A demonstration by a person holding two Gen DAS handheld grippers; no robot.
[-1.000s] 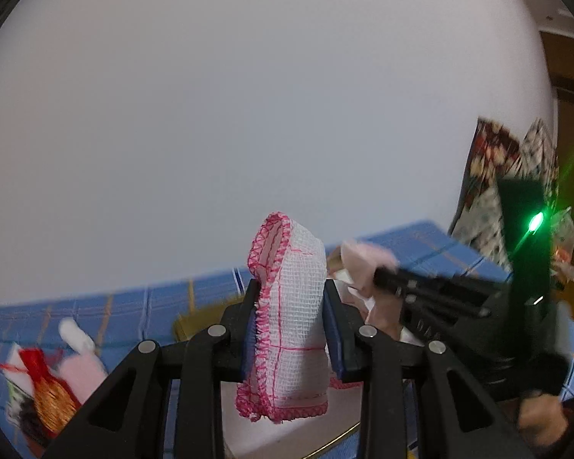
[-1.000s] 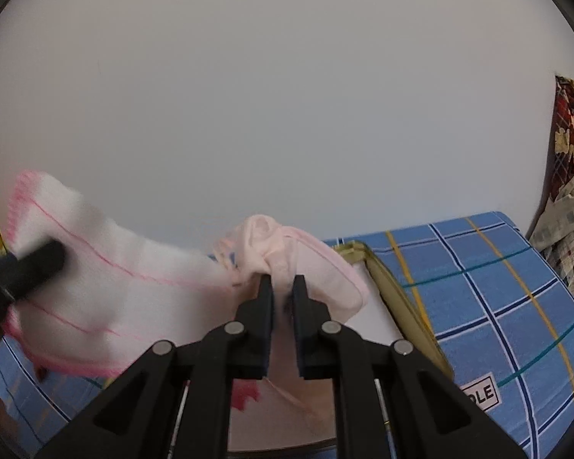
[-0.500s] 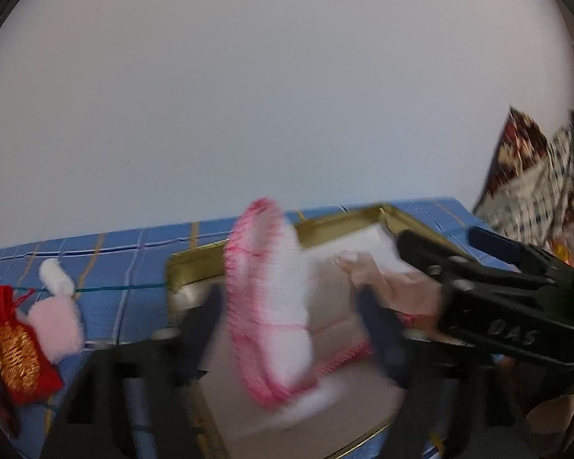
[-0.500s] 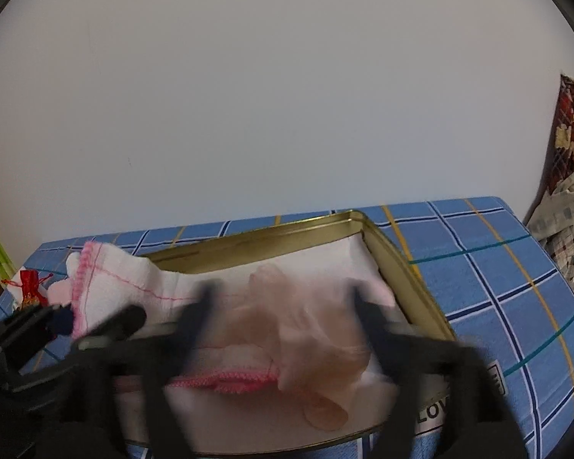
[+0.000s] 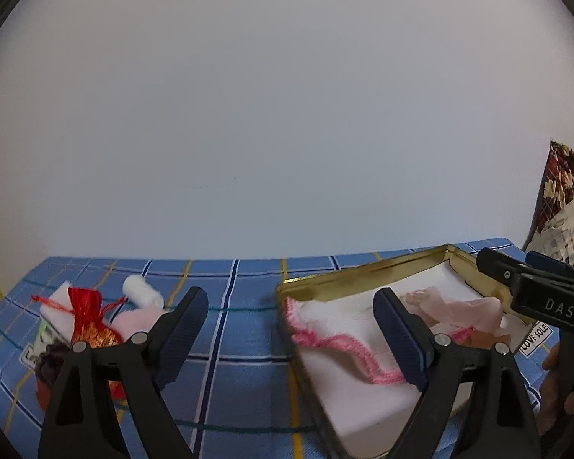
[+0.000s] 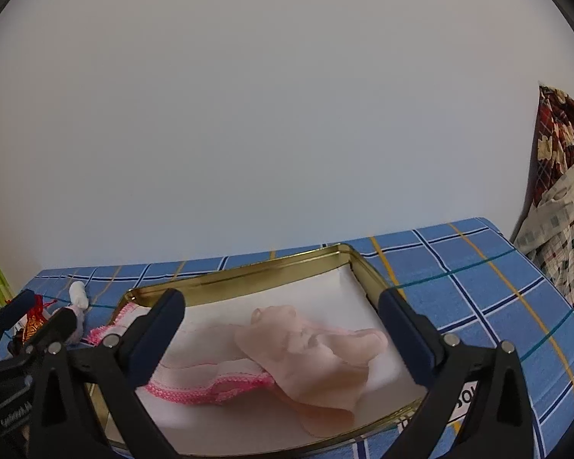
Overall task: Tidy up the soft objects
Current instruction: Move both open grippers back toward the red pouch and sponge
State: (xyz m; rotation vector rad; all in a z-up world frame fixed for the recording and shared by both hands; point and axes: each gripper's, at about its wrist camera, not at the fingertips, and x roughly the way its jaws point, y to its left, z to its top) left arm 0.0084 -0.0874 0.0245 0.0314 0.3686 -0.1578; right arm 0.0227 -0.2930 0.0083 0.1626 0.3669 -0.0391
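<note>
both tools are built alike — black plastic frames with triangular cut-outs, each arm fixed by round silver screws. the fingers (image 5: 183, 329) of the left gripper (image 5: 291, 334) are faced with dark navy ribbed pads; the same pads are seen on the right gripper (image 6: 281, 331). white letters — "das" — are printed on the right tool's black side.

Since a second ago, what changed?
Both grippers let go: left gripper and right gripper jaws are opening, empty. The pink-edged cloth and peach cloth dropped into the gold tray. Red pouch stayed put.
</note>
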